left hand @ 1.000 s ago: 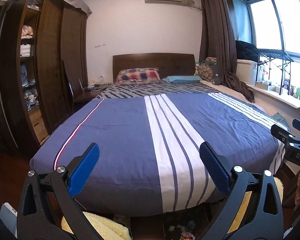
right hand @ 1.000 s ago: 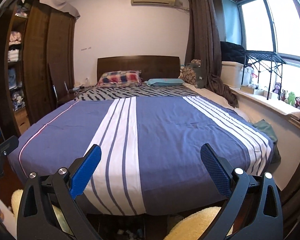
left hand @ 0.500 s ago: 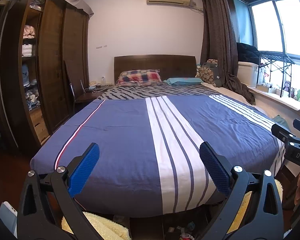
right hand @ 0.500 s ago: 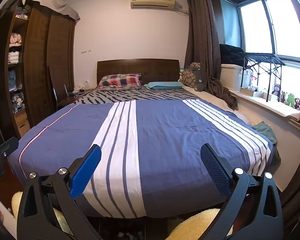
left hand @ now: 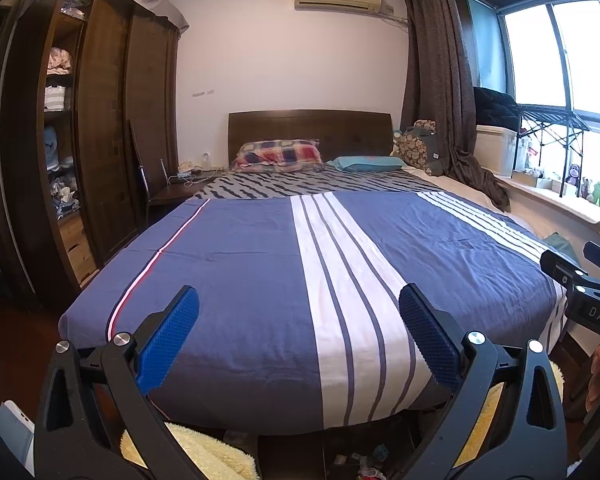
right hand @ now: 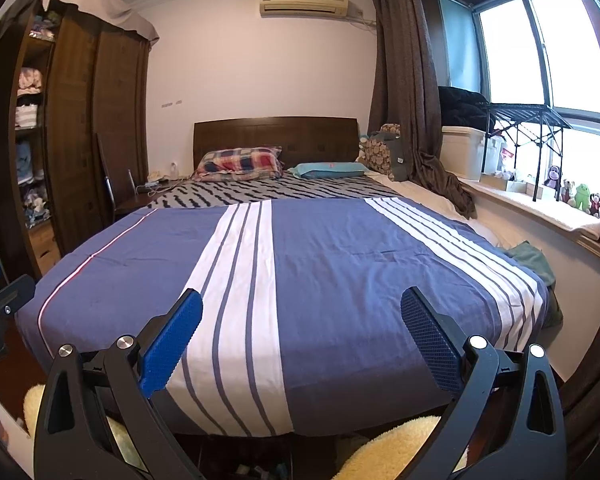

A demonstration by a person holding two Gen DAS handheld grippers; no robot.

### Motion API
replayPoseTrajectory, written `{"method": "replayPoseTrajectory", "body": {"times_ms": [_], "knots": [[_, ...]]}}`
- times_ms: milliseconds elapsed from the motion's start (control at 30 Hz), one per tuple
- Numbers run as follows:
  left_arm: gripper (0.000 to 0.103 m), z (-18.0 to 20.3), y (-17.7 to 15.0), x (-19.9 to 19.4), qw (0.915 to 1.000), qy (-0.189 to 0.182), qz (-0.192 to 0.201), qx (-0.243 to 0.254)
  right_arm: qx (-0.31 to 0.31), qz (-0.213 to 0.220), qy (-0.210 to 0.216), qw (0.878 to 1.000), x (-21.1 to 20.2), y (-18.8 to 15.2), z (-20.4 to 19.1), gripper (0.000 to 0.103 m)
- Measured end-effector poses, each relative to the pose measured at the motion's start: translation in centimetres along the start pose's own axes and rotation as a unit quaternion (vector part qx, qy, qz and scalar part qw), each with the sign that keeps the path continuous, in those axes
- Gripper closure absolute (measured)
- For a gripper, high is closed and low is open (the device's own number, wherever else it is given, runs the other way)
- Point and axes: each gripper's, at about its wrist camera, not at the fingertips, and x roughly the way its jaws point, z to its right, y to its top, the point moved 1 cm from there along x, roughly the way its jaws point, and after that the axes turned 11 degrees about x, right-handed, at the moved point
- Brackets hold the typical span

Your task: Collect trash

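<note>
A: Bedroom, foot of a made bed (left hand: 260, 280): striped blue cover smooth and bare, two pillows (left hand: 280, 156) by the far headboard, wardrobe (left hand: 100, 140) at left, window (right hand: 540, 60) at right. Both grippers hover side by side at the near edge.

B: And the claws?

A: Left gripper (left hand: 296, 312) has its blue pads spread wide apart, holding nothing. Right gripper (right hand: 300, 314) the same, wide apart and empty.

B: Anything different from a second ago?

A: Very little. Both views have tipped down a touch, so the bed sits slightly higher in each. Neither claw has changed its spread, and nothing on the cover has moved.

B: So where is the trash?

A: Not on the bed. Small scraps (left hand: 364, 466) lie on the dark floor under the near bed edge, low in the left view, between two fluffy yellow rugs (left hand: 204, 452). The right view shows only a blurred hint of them (right hand: 256, 470).

B: Meaning?

A: Collection looks unstarted. That slight downward tilt suggests the next reach is toward the floor, likely with the left gripper, which sits closer above the scraps.
</note>
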Motion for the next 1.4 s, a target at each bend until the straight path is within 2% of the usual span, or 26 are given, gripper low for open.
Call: {"method": "replayPoseTrajectory", "body": {"times_ms": [1400], "knots": [[0.008, -0.07, 0.26, 0.19, 1.0, 0.006, 0.002, -0.002, 0.008, 0.002, -0.006, 1.0, -0.16, 0.16, -0.59, 0.004]]}}
